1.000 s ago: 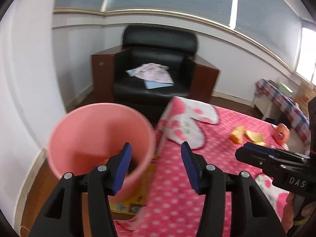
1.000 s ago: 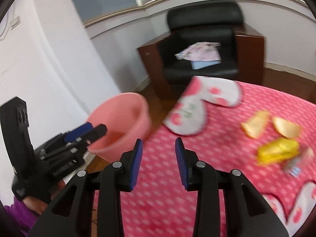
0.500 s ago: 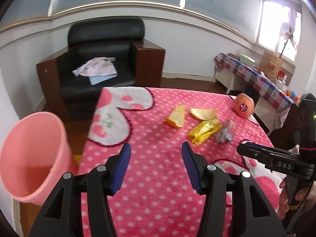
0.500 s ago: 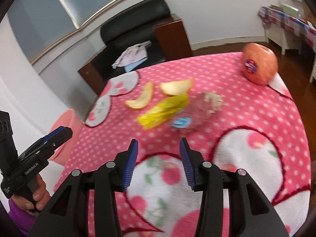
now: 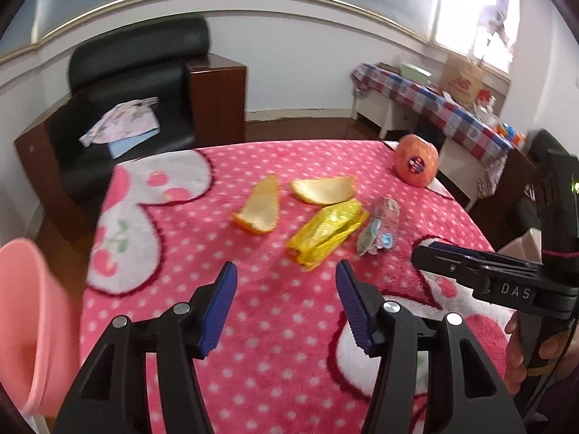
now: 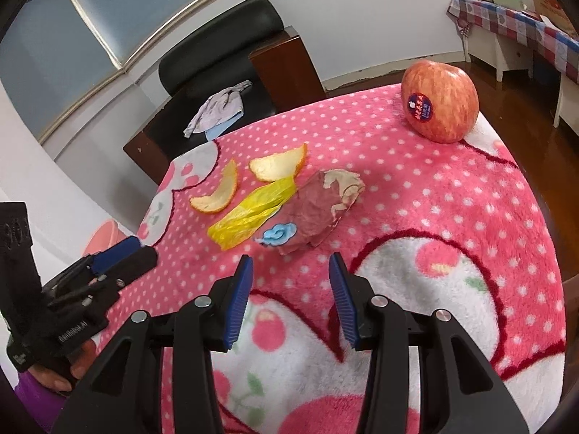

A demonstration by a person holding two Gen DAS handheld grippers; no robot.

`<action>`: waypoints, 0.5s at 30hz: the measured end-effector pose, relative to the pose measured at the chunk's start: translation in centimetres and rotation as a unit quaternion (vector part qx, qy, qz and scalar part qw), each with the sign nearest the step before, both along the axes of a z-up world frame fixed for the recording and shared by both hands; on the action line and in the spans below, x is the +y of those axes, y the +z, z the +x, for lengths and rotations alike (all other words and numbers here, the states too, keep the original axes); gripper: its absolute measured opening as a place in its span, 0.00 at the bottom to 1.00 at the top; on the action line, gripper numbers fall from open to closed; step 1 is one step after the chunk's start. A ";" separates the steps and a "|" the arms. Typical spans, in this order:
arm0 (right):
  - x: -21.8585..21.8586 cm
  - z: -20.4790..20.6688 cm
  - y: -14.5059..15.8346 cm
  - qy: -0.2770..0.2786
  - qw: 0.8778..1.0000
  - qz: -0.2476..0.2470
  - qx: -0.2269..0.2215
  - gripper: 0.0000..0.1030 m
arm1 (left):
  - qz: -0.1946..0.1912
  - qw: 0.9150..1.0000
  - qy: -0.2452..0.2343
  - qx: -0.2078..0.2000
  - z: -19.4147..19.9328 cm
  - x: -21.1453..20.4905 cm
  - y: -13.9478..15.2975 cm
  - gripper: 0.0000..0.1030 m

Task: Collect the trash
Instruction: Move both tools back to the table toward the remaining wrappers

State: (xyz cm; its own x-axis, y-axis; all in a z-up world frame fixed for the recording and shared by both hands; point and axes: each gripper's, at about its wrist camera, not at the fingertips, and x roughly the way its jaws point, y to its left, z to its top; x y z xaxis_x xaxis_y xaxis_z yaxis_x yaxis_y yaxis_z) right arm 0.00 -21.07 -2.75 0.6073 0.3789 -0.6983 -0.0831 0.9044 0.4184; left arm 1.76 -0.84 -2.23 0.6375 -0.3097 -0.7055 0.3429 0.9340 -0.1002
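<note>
Trash: yellow wrapper, peels on blanket | pink bin contents unseen | left tool, right tool agape, empty

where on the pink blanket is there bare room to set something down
Free: the near stretch between the left claw and the yellow wrapper, and the right side between the crumpled wrapper and the apple. Crowded: the middle, where both orange peels and wrappers cluster.

Left tool hovers with its jaws spread wide and nothing between them; right tool likewise gapes empty, both hand-held, near side.
</note>
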 end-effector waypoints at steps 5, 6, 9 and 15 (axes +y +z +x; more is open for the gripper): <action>-0.5 1.1 0.1 -0.012 1.000 0.006 0.004 0.43 | 0.022 0.999 -0.038 0.002 2.0 -2.6 -1.1 0.54; -0.6 1.4 0.0 -0.015 1.000 0.007 0.005 0.43 | 0.029 0.999 -0.045 0.003 2.5 -3.2 -1.5 0.54; -0.9 2.2 -0.1 -0.023 1.000 0.013 0.012 0.43 | 0.047 0.998 -0.051 0.010 3.9 -4.2 -2.7 0.54; -1.0 4.1 -0.9 -0.035 0.998 0.031 0.032 0.49 | 0.058 0.996 -0.055 0.032 5.4 -5.5 -4.6 0.30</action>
State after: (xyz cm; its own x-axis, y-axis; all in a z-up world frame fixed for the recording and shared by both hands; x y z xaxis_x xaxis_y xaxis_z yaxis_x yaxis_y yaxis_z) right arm 4.08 -22.11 -3.64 0.5893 0.3801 -0.7129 0.0085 0.8795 0.4759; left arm 7.14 -6.32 -6.84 0.5567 -0.2887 -0.7789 0.4396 0.8980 -0.0187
